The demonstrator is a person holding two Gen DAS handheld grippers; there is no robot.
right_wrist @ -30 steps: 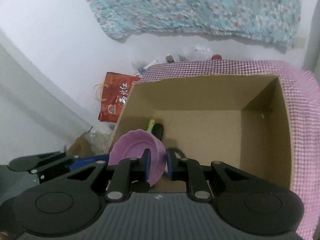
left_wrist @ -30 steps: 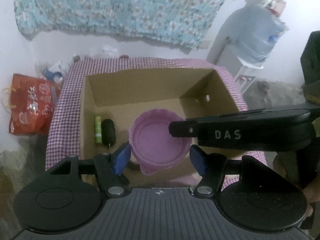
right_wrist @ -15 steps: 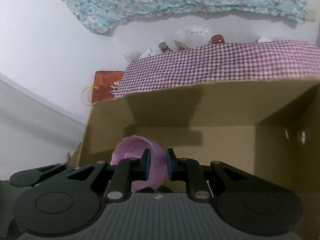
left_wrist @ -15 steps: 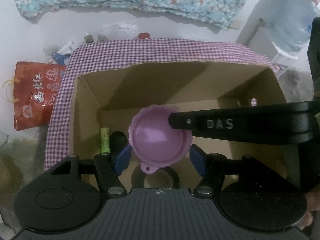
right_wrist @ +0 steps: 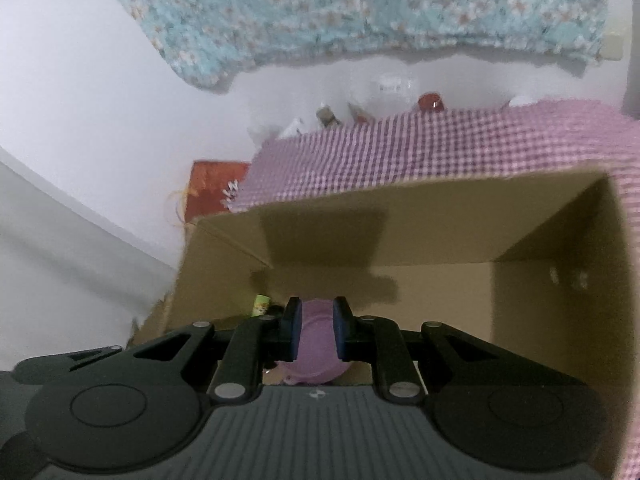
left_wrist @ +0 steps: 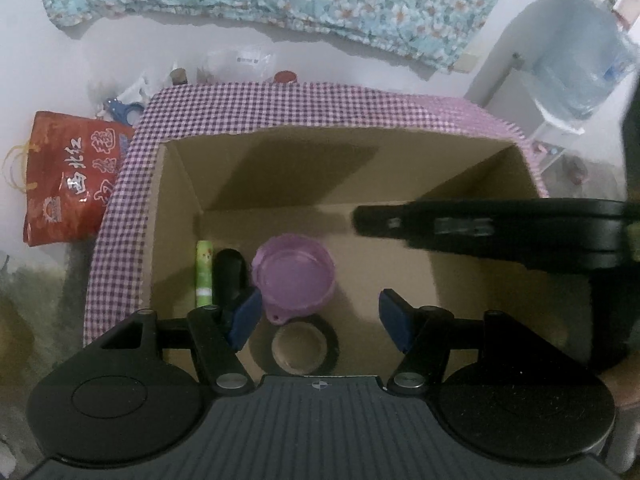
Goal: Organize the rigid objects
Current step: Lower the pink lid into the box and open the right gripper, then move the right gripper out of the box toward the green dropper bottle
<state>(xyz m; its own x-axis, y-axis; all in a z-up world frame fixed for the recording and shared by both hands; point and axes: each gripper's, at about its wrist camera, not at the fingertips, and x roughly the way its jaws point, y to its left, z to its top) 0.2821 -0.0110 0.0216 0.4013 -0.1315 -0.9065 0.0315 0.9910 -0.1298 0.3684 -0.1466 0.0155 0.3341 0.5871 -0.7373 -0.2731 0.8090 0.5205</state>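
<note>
A purple bowl [left_wrist: 294, 280] with a small tab lies open side up on the floor of a cardboard box [left_wrist: 320, 168]. My left gripper [left_wrist: 320, 318] hangs open above the box's near side, with the bowl just beyond its blue pads [left_wrist: 246, 316]. My right gripper [left_wrist: 360, 220] reaches in from the right, blurred, and its tip stands clear of the bowl. In the right wrist view that gripper [right_wrist: 316, 330] is shut, and the bowl [right_wrist: 316, 372] shows behind and below its pads, inside the box [right_wrist: 440, 216].
On the box floor left of the bowl lie a green tube [left_wrist: 204, 276] and a black object [left_wrist: 229, 276], and a tape roll [left_wrist: 300, 346] lies in front. A purple checked cloth [left_wrist: 320, 104] surrounds the box. A red bag [left_wrist: 68, 176] is at the left and a water jug [left_wrist: 576, 60] at the far right.
The bowl was pinched by its rim in the right gripper over the box. It now rests on the box floor, apart from that gripper's tip. Both grippers sank toward the box.
</note>
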